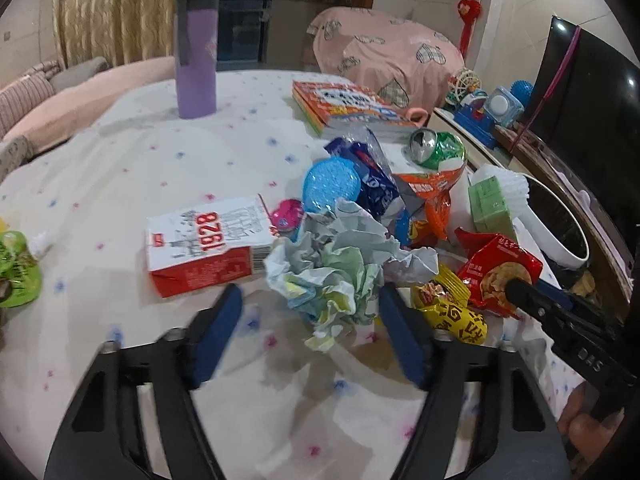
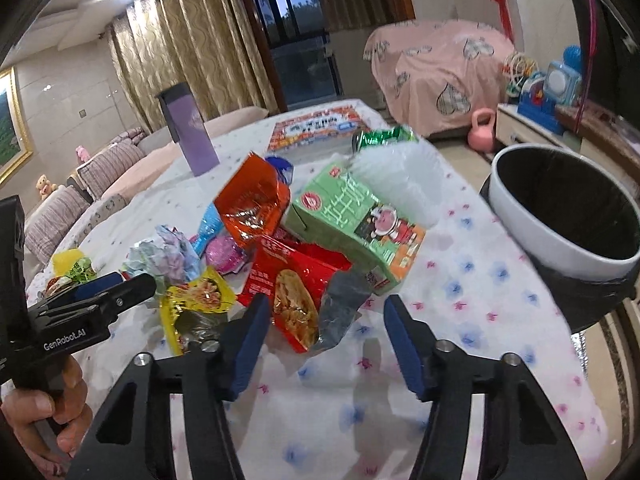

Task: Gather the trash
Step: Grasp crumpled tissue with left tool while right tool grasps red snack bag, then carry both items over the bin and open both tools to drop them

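A pile of trash lies on the white flowered tablecloth (image 1: pixel 120 184). My left gripper (image 1: pixel 310 298) is open, its blue pads on either side of a crumpled paper ball (image 1: pixel 336 268). Beside the ball lie a red-and-white carton (image 1: pixel 204 246), a yellow wrapper (image 1: pixel 452 308) and a red snack bag (image 1: pixel 500 272). My right gripper (image 2: pixel 326 312) is open around the red snack bag (image 2: pixel 296 288), with a green carton (image 2: pixel 360 224) just beyond it. A white bin with a black liner (image 2: pixel 568 208) stands at the table's right edge.
A purple tumbler (image 1: pixel 196 52) and an orange book (image 1: pixel 348 108) stand at the table's far side. A crushed green can (image 1: pixel 436 148), blue wrappers (image 1: pixel 372 184), an orange bag (image 2: pixel 252 204) and a green pouch (image 1: pixel 16 268) lie about. Toys sit on a cabinet (image 1: pixel 480 108).
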`<state>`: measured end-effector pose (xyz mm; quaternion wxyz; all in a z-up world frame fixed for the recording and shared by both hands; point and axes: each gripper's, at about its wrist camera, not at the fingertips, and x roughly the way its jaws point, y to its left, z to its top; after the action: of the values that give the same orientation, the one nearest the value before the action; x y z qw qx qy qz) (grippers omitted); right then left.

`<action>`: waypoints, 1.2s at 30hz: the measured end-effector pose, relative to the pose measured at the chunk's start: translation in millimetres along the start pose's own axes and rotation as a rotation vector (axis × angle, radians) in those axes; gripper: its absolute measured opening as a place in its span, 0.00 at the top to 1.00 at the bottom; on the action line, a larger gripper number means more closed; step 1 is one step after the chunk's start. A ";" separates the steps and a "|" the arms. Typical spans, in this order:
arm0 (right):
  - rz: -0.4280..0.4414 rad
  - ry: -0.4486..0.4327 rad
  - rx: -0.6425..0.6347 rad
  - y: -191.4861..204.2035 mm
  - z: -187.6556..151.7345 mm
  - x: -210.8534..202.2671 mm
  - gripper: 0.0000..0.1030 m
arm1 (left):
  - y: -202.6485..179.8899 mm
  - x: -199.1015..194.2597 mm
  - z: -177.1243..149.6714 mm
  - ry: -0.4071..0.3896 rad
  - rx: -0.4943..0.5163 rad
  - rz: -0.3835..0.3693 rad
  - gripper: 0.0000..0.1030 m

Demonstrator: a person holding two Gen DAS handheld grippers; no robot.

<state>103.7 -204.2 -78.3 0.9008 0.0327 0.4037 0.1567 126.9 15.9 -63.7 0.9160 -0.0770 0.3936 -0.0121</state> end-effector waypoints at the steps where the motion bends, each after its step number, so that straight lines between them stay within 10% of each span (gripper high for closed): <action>1: 0.005 0.006 0.002 -0.3 0.1 1.7 0.64 | -0.8 2.5 0.1 0.010 0.003 -0.009 0.56; 3: 0.015 0.020 0.001 -0.6 0.9 5.1 0.91 | -3.2 4.4 -1.1 0.021 0.012 -0.016 0.69; 8: 0.048 0.011 -0.019 4.0 -1.7 -2.2 0.98 | -1.6 -7.1 -3.5 -0.010 -0.001 -0.028 0.74; 36: -0.068 -0.114 0.102 -83.5 10.5 -79.7 0.99 | -141.3 -27.4 19.9 -0.051 0.198 -0.240 0.75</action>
<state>83.0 -307.3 -29.6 0.9242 0.0735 0.3602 0.1034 127.8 -118.8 -9.2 0.9207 -0.0332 0.3551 -0.1584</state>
